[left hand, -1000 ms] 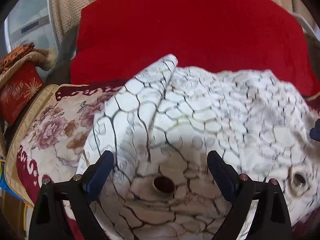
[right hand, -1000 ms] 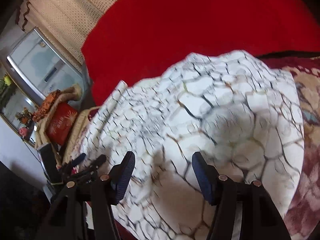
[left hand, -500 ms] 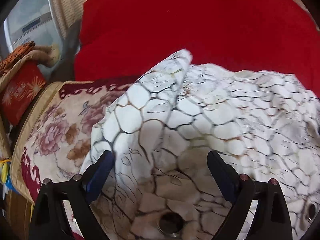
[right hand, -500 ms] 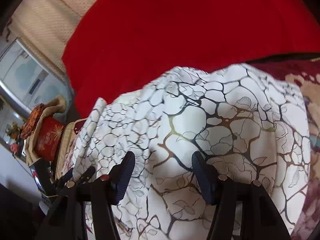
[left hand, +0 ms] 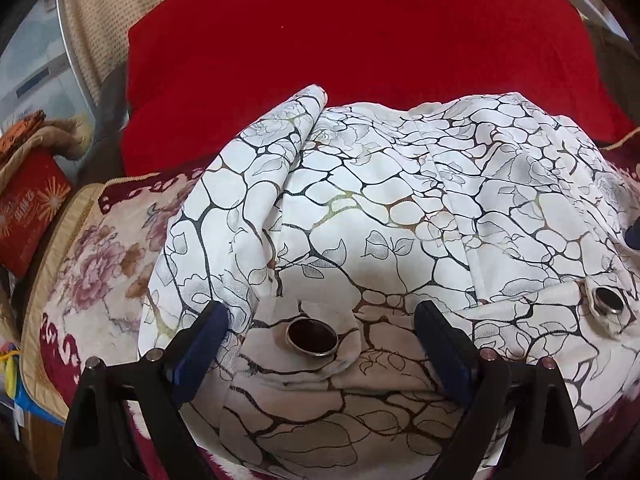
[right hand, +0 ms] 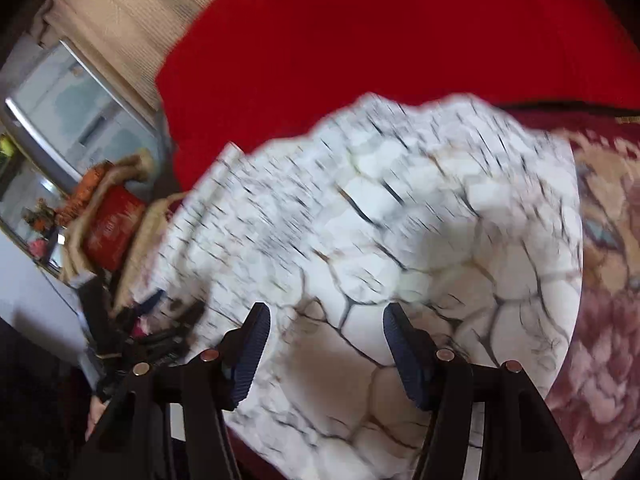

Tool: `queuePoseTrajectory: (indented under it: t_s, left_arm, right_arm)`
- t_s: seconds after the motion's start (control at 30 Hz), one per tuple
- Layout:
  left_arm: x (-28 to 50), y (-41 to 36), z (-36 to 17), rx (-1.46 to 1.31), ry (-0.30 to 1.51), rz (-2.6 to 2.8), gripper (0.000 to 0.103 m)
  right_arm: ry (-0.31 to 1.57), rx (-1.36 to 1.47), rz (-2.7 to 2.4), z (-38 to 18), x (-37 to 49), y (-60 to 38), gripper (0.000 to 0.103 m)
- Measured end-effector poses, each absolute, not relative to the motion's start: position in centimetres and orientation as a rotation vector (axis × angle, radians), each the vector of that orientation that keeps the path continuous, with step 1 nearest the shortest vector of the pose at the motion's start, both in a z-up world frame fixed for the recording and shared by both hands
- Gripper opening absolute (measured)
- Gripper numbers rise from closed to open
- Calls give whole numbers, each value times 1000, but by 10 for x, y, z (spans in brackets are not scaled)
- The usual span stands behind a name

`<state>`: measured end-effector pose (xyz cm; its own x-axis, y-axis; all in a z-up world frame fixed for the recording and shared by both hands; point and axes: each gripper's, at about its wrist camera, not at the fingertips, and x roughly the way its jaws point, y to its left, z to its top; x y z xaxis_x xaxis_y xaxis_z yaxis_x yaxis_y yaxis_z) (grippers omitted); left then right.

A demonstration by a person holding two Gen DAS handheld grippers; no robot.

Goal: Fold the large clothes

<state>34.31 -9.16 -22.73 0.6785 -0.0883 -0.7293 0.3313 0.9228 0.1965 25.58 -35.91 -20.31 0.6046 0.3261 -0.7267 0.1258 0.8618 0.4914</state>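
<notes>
On a floral blanket [left hand: 100, 264] spread across a bed or couch, a large white cloth [left hand: 380, 220] printed with dark branching lines and leaves lies bunched in a rounded heap, its far edge resting against a broad red cushion [left hand: 360, 40]. Seen from the left wrist camera, the left gripper [left hand: 320, 344] stands wide, its blue-padded fingers [left hand: 200, 340] spread on either side of a metal eyelet ring [left hand: 313, 336] set in a folded hem of the cloth; the pads press on nothing, and whether they brush the fabric below cannot be told. A second eyelet [left hand: 609, 300] shows near the cloth's right-hand edge, and a long fold [left hand: 296, 136] of the fabric rises toward the cushion at upper left. From the right wrist camera, heavily blurred, the right gripper [right hand: 326, 332] hangs over the near part of the same cloth [right hand: 400, 220] with its jaws about half spread and nothing clamped between them. At the left of that view the other gripper's dark frame [right hand: 152, 320] shows dimly beside the cloth's edge. Behind the bedding stand a red gift box [left hand: 28, 208] under an orange patterned bundle, a beige dotted curtain [left hand: 100, 20], and a pale glass-fronted cabinet [right hand: 76, 116] by the wall.
</notes>
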Motion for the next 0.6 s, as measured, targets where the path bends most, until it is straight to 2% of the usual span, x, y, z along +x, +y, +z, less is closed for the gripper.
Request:
queuePoseTrajectory:
  t_s: [0.33,0.47,0.6]
  left_arm:
    - [336,-94,-205,265,723,-251,94]
    - [346,-103,-224,314,805,-254,94]
    - [342,-105,-220,337,777,-253,94]
  right_arm:
    - [820,581,159,-184,252,-364,62]
    - [895,600,171,-197,266,-356,62]
    - [915,550,144,-199,270,-347,62]
